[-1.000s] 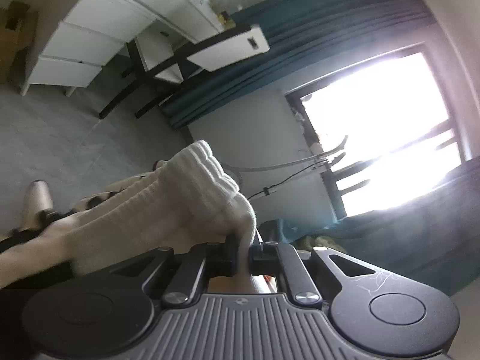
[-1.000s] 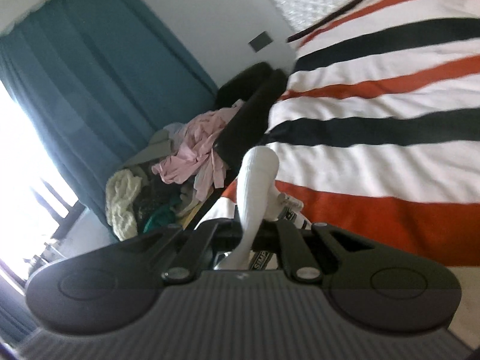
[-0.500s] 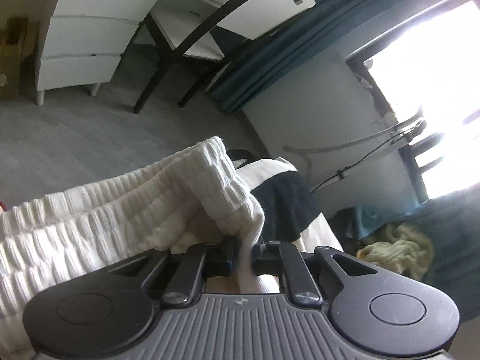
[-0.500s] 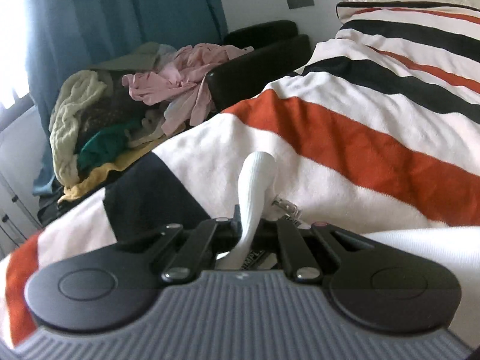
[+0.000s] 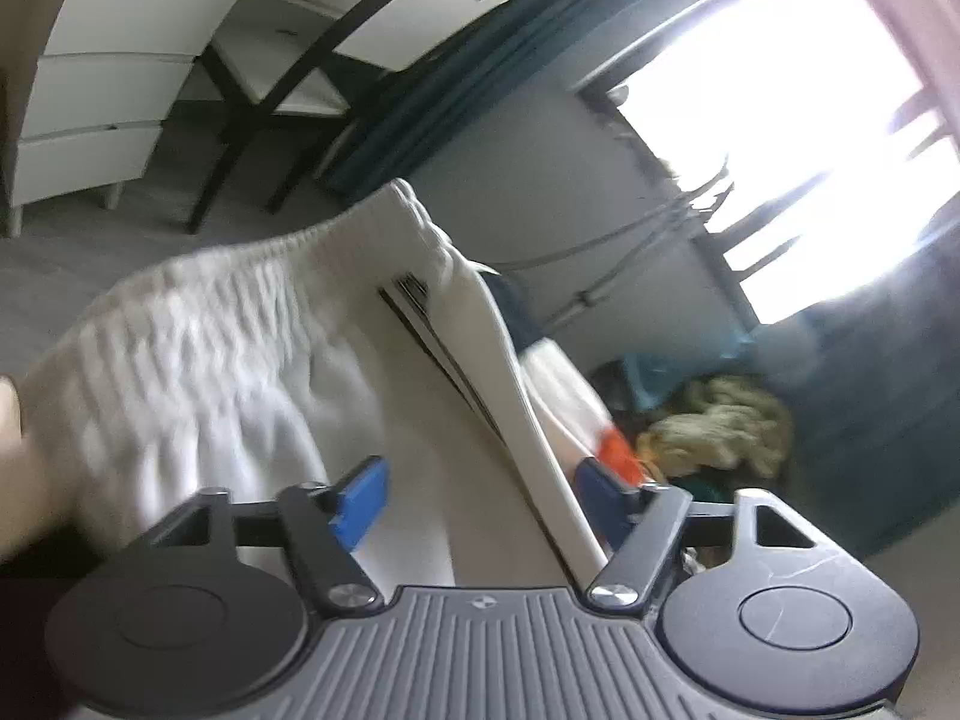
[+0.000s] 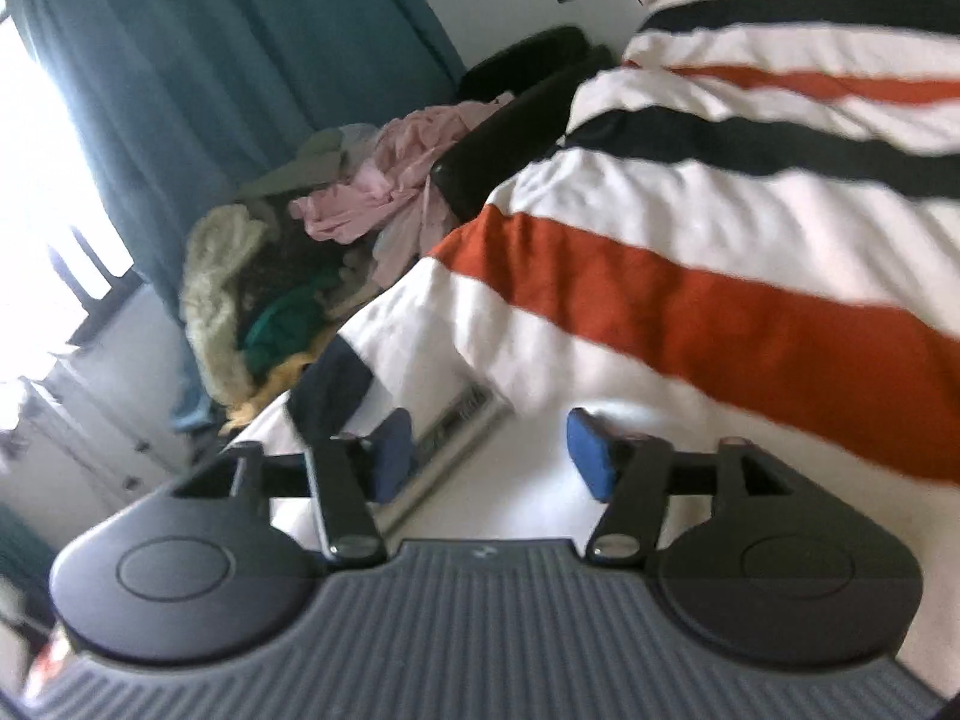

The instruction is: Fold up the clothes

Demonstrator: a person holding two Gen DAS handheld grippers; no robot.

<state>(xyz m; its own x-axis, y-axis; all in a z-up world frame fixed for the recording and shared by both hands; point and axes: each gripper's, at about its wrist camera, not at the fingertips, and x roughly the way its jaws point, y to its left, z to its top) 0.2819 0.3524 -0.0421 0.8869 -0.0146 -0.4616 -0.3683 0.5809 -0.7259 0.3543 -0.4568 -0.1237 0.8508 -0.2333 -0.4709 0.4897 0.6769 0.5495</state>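
Observation:
A white garment with a ribbed elastic waistband [image 5: 198, 330] lies spread in front of my left gripper [image 5: 480, 498], which is open, its blue pads [image 5: 360, 495] apart over the white cloth. My right gripper [image 6: 492, 459] is also open and empty, its blue pads [image 6: 591, 453] apart over the white cloth [image 6: 480, 516] and its grey label strip [image 6: 456, 420]. The garment rests on a bed with a striped white, red and black cover [image 6: 720, 276].
A pile of loose clothes [image 6: 312, 252] sits on a dark chair beside the bed, under teal curtains [image 6: 210, 60] and a bright window [image 5: 780, 120]. A white drawer unit [image 5: 102, 90] and a black-legged desk [image 5: 336, 48] stand on the grey floor.
Both grippers were shut on the white garment and held it up. Now both are open and the garment lies released on the bed.

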